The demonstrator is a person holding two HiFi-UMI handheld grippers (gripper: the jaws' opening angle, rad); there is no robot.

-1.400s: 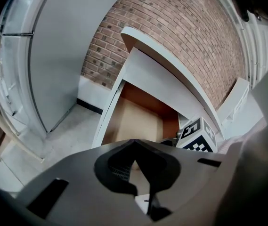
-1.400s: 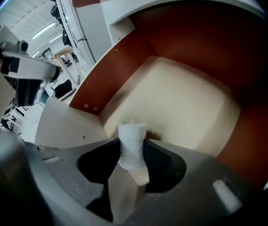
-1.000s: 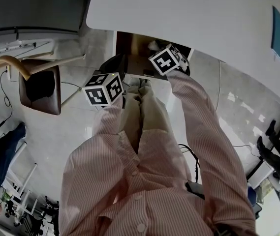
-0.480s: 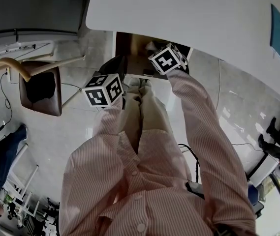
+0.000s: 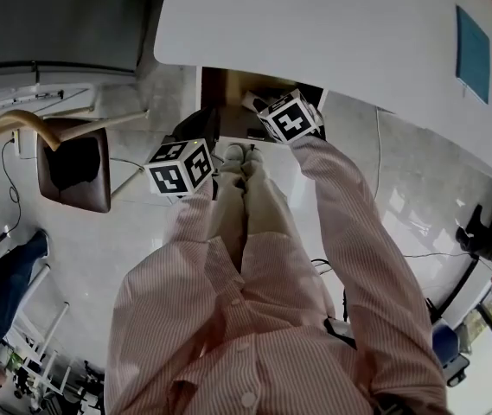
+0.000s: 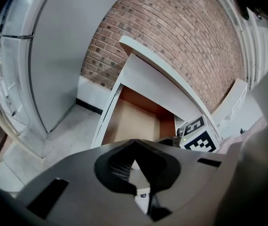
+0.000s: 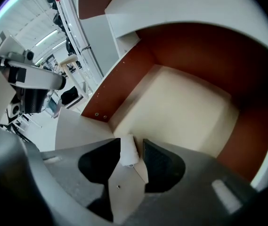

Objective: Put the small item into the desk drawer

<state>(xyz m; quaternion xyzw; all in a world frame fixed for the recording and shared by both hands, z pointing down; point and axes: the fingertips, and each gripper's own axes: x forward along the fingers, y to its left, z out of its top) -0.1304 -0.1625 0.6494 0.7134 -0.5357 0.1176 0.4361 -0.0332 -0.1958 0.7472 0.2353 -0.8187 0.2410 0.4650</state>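
The desk drawer (image 7: 181, 107) stands pulled out from under the white desk (image 5: 332, 24). Its pale floor is bare and its brown side walls are in plain view, so the way in is open. The right hand-held gripper (image 7: 132, 141) reaches over the drawer's near edge and points down into it. That suits a drop, since the small item (image 7: 128, 152) only has to be let go above the drawer floor.

The right hand-held gripper's jaws stand wide and are closing a little at this moment. The small item, a short white roll-shaped piece, sits between them. It touches the left-hand jaw in that gripper's view and shows a clear gap to the other jaw, so it is not pinched from both sides. (Whether it already rests on the drawer floor at the front corner or merely clings to that one jaw, I cannot tell.) The step in hand looks like the release itself.

The left hand-held gripper (image 6: 132, 143) hangs to the left of the drawer front, well apart from the small item. Its jaws meet at the tips with nothing between them. It is probably held back to stay out of the way, and it looks up at the open drawer and the right gripper's marker cube (image 6: 197, 136).
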